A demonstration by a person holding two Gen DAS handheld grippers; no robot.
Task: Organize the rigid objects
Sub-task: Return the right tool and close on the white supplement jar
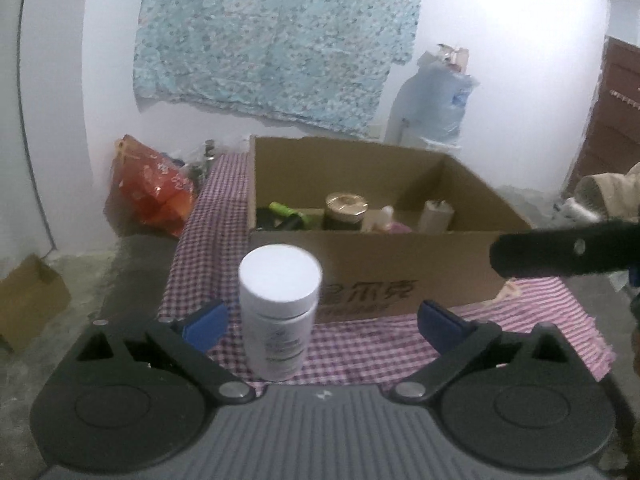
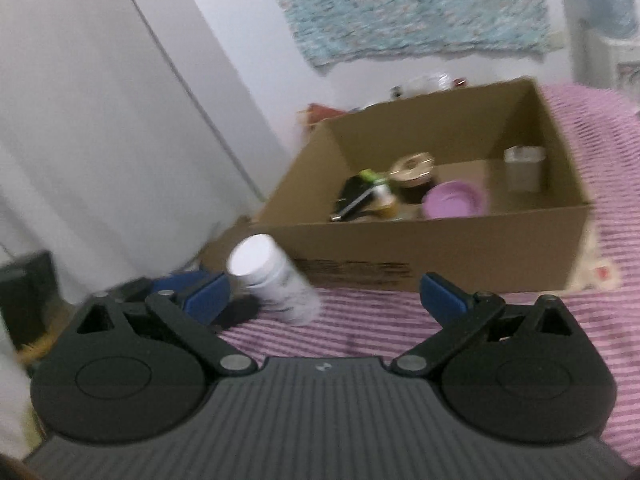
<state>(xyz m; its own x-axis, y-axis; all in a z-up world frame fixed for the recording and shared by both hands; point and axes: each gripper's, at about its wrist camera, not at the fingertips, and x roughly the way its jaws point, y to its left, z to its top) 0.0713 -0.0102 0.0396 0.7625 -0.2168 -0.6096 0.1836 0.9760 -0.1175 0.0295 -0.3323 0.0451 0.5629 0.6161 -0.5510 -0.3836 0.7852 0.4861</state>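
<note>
A white pill bottle (image 1: 280, 304) with a white cap stands upright on the red-checked cloth (image 1: 360, 344), in front of an open cardboard box (image 1: 400, 264). My left gripper (image 1: 322, 320) is open around the bottle, which sits close to the left blue pad (image 1: 206, 322); no pad presses on it. My right gripper (image 2: 324, 296) is open and holds nothing; the bottle (image 2: 272, 280) is ahead of it, near its left pad (image 2: 208, 300). The box (image 2: 440, 248) holds a gold-lidded jar (image 2: 412, 168), a purple bowl (image 2: 452, 200), a green-tipped item (image 2: 370, 178) and a pale container (image 2: 522, 168).
A red plastic bag (image 1: 154, 188) lies left of the cloth by the wall. A small cardboard box (image 1: 28, 300) sits on the floor at far left. A water jug (image 1: 436, 100) stands behind the box, and a floral cloth (image 1: 272, 40) hangs on the wall.
</note>
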